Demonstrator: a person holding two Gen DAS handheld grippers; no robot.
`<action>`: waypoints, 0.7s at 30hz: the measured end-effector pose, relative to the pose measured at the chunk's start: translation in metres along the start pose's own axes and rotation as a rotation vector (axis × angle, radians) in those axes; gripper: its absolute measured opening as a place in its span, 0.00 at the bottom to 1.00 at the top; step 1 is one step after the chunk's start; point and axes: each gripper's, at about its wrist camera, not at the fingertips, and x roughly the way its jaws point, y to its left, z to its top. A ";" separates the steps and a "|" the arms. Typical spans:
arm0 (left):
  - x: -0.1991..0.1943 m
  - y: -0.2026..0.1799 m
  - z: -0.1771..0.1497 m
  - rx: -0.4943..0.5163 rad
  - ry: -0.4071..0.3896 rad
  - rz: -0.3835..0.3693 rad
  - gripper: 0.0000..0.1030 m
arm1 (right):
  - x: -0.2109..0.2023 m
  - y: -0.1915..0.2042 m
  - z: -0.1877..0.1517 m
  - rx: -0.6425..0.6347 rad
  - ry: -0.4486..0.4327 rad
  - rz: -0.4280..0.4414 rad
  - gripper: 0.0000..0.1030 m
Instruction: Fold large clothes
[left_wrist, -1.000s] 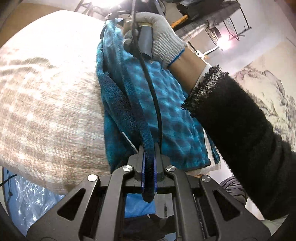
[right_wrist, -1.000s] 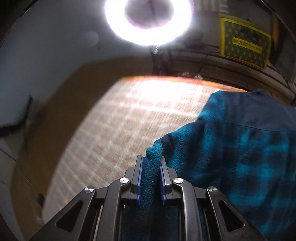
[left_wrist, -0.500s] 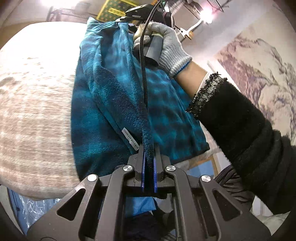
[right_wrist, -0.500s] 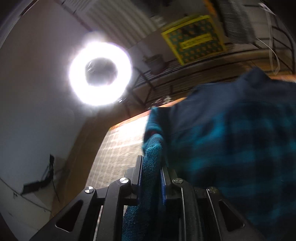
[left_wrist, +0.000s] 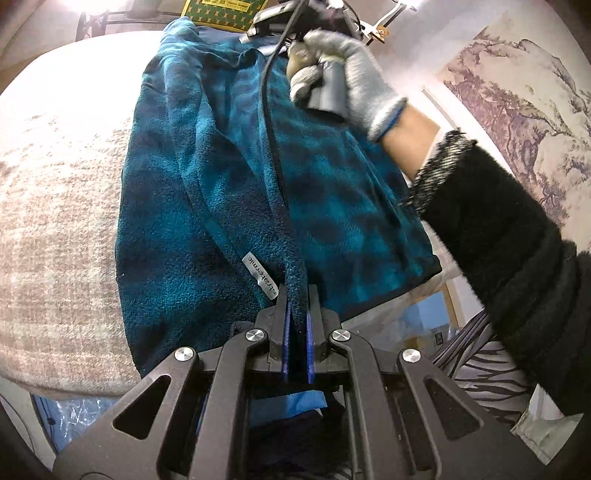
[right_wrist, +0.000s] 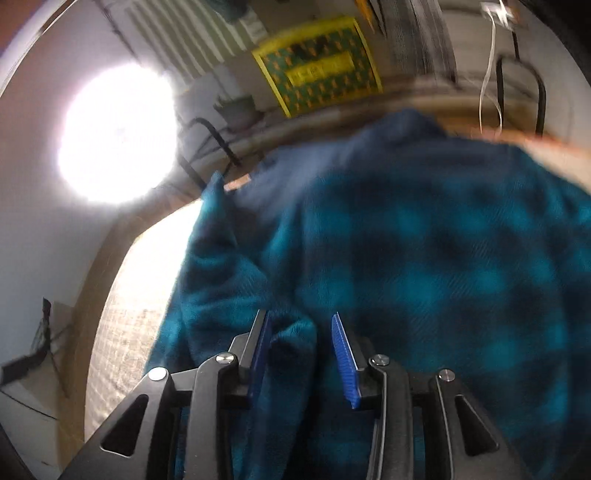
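A teal and dark blue plaid fleece garment (left_wrist: 207, 192) lies folded lengthwise on a beige woven table cover (left_wrist: 62, 206). My left gripper (left_wrist: 296, 295) is shut on the garment's near hem edge, beside a grey label. In the left wrist view a gloved hand (left_wrist: 343, 81) holds the right gripper's handle over the garment's far end. In the right wrist view the right gripper (right_wrist: 301, 332) stands open, with a fold of the fleece (right_wrist: 424, 266) lying loose between its blue pads.
A ring light (right_wrist: 118, 133) glares at the back left. A yellow patterned sign (right_wrist: 317, 77) and black metal racks stand behind the table. A landscape painting (left_wrist: 517, 103) hangs on the right wall. The table's near edge drops to blue plastic (left_wrist: 74, 413).
The right gripper has opened and released the fleece it was shut on. The garment's far end has been carried over and laid down. The left gripper keeps its hold.
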 end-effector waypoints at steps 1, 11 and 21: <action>0.001 -0.001 0.000 0.000 0.001 -0.001 0.04 | -0.002 0.005 0.000 -0.010 0.021 0.054 0.36; 0.003 -0.001 -0.003 0.008 -0.010 0.010 0.04 | 0.050 0.020 -0.031 0.133 0.256 0.214 0.58; 0.007 -0.020 -0.006 0.054 -0.006 0.034 0.04 | 0.003 0.058 -0.004 -0.045 0.032 0.147 0.03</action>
